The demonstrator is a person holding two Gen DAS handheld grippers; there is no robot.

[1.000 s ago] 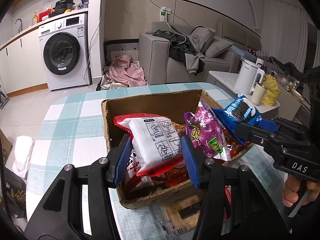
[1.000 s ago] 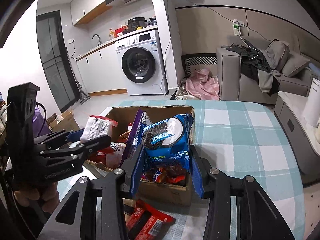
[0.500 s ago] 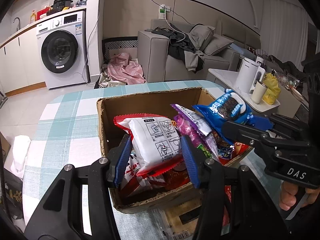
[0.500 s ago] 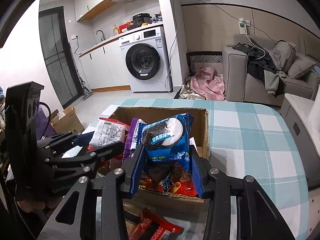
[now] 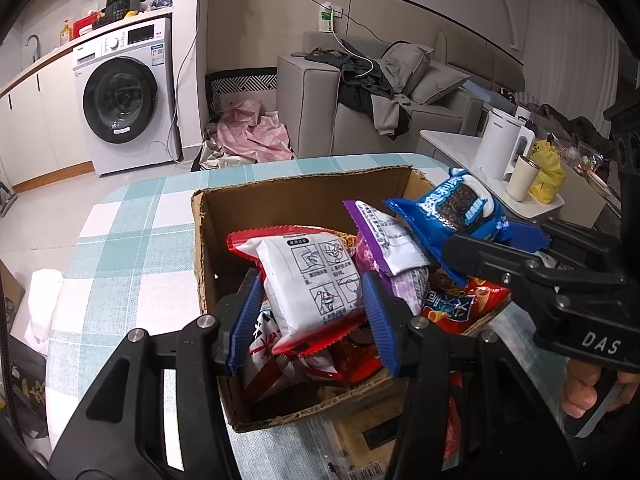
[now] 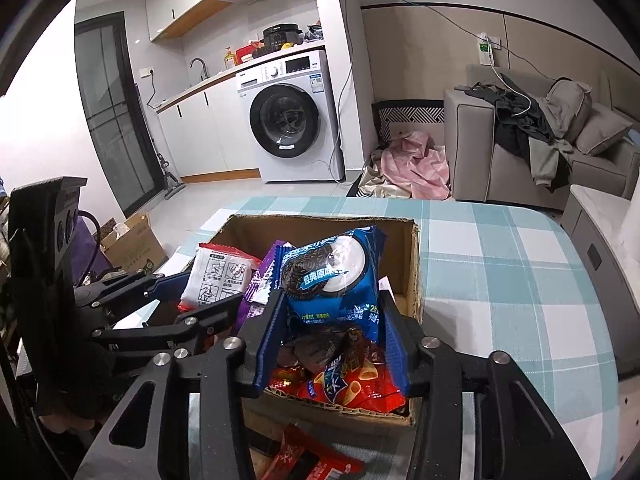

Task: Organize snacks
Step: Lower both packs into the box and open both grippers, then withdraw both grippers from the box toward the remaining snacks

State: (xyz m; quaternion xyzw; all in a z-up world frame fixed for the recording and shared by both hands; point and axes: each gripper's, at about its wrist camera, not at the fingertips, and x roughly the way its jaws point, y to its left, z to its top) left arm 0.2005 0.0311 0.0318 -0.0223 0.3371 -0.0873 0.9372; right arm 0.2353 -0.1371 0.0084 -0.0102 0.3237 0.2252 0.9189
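A brown cardboard box sits on the checked table and holds several snack packs. My left gripper is shut on a white and red snack packet, held over the box's near left part; it also shows in the right wrist view. My right gripper is shut on a blue cookie packet, held over the box's right side; it shows in the left wrist view. A purple packet leans between the two. Red snack packs lie in the box below.
The teal checked tablecloth extends right of and behind the box. A red packet and a flat wrapped pack lie on the table in front of the box. A side table with a white kettle stands at right.
Both grippers have moved further over the box with their packets. The blue cookie packet and the purple packet have shifted toward the box's middle.
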